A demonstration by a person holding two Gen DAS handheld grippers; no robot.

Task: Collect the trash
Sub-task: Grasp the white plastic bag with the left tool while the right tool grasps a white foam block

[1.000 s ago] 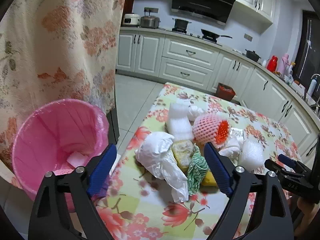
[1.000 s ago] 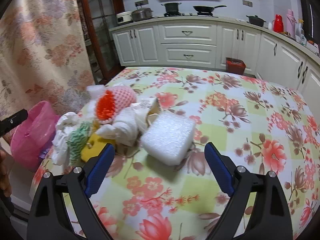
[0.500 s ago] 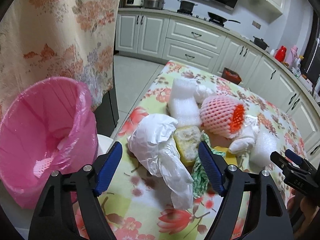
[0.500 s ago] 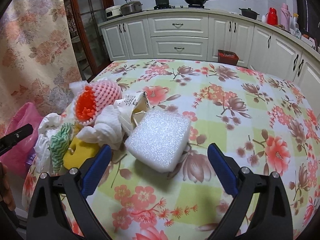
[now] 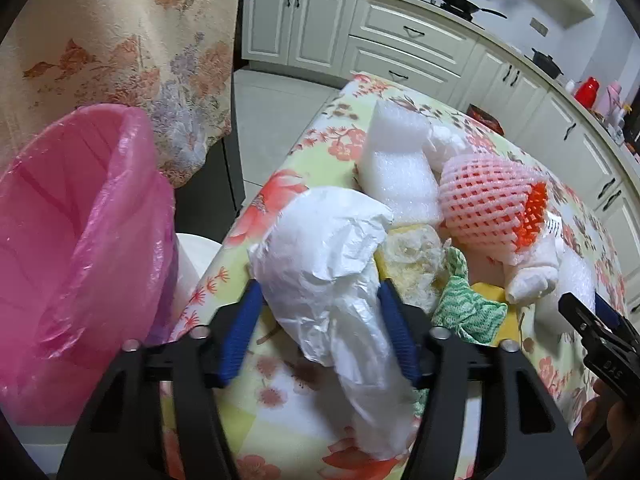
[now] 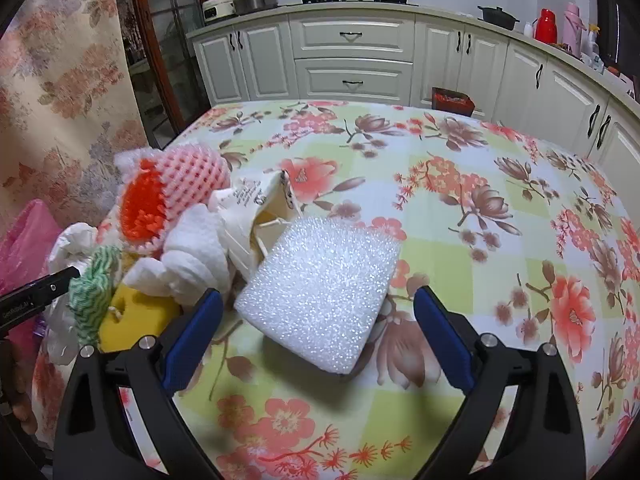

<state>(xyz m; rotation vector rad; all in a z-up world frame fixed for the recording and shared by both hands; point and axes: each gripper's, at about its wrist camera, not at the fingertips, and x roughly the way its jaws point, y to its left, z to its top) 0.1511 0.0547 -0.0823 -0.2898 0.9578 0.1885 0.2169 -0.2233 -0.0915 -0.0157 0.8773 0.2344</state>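
Left gripper down over the crumpled white plastic bag at the near-left edge of the tabletop. Jaws just been closing, bag between them; both blue pads flush against the bag's sides, so pinching it. Bag still lying on the floral cloth, its tail trailing toward the camera.

Right gripper hanging over the white foam block. Jaws spread wide, one on each side of the block and clear of it, nothing gripped. Block flat on the tabletop, just right of the trash pile.

Rest of the pile just behind the bag: second white foam block, pink-orange fruit net, green-white cloth on a yellow sponge, crumpled white tissue, printed paper packet. All touching or overlapping.

Pink-lined trash bin off the tabletop's left edge, beside the floral curtain, well below tabletop level. Mouth open.

Kitchen cabinets along the back wall.
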